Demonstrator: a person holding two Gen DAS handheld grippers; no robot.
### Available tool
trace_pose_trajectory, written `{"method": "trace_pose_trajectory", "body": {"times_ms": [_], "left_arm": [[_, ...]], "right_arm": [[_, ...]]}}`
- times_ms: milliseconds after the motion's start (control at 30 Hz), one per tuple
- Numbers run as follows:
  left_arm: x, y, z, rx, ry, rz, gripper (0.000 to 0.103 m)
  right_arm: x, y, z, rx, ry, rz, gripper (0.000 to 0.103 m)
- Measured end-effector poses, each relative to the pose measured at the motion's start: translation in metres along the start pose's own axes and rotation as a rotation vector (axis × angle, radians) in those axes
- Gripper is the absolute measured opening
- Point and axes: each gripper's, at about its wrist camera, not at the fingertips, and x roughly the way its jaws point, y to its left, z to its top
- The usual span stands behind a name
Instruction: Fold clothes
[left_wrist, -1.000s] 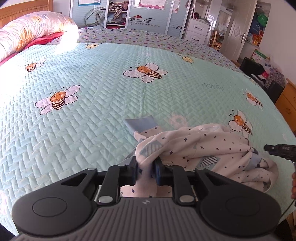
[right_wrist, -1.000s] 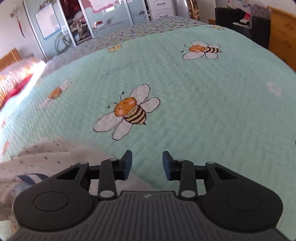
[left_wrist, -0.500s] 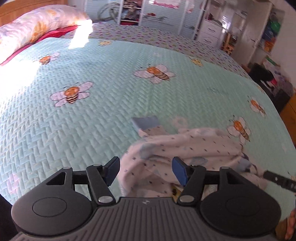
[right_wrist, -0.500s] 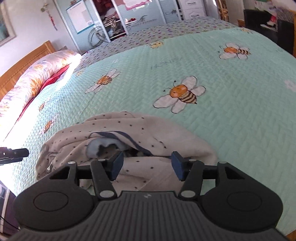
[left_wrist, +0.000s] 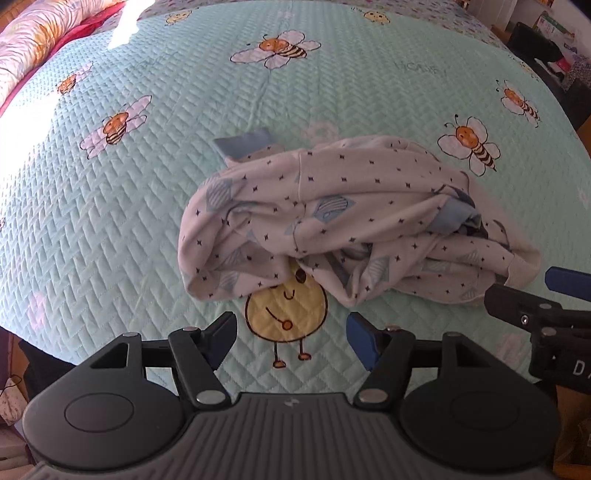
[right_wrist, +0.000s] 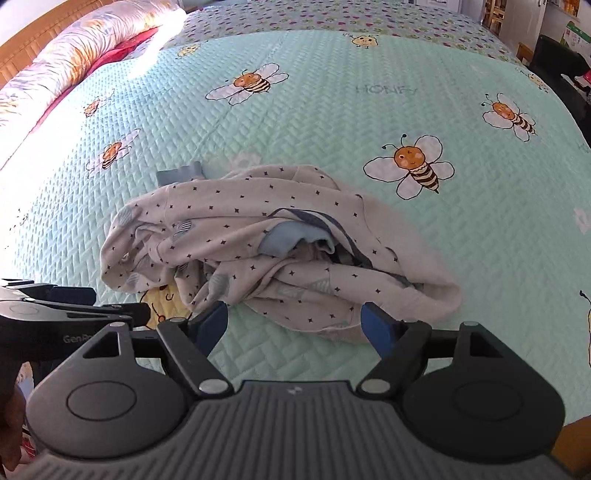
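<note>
Floral pillow (left_wrist: 44, 40) at 10 o'clock in the left wrist view, along the bed's far-left edge. Mint quilted bedspread (left_wrist: 147, 221) w/ bee prints covers the bed.

Left tool (left_wrist: 291, 341) at 6 o'clock in its own view: jaws apart and opening, nothing between them, only bedspread and a round yellow cartoon figure (left_wrist: 287, 308) below. It hangs above the bed, not touching the garment.

Garment (left_wrist: 351, 225), white w/ small dark stars and light-blue trim, lies in a crumpled heap at frame centre, on the bedspread. One blue cuff (left_wrist: 245, 144) pokes out toward 11 o'clock. Its near fold covers the top of the yellow figure.

Right tool (right_wrist: 295, 326) at 6 o'clock in the right wrist view: jaws wide apart and opening, not pressing on anything. The garment's near hem (right_wrist: 332, 328) sits just beyond and between the fingertips, prob. not touching, hard to tell from this angle. In the left wrist view the right tool shows at 4 o'clock, next to the garment's right edge.
</note>
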Motion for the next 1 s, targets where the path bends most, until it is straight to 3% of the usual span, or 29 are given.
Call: {"method": "trace_pose_trajectory", "body": {"times_ms": [167,1000], "left_arm": [[0.005,-0.001,-0.007,-0.003,0.047,0.019,0.068],[0.004,-0.027,-0.012,0.043,0.05,0.03,0.068]], "right_arm": [[-0.008,0.006,-0.004,-0.013,-0.001,-0.001,0.079],[-0.006,-0.002,-0.013,-0.003,0.009,0.024,0.08]]}}
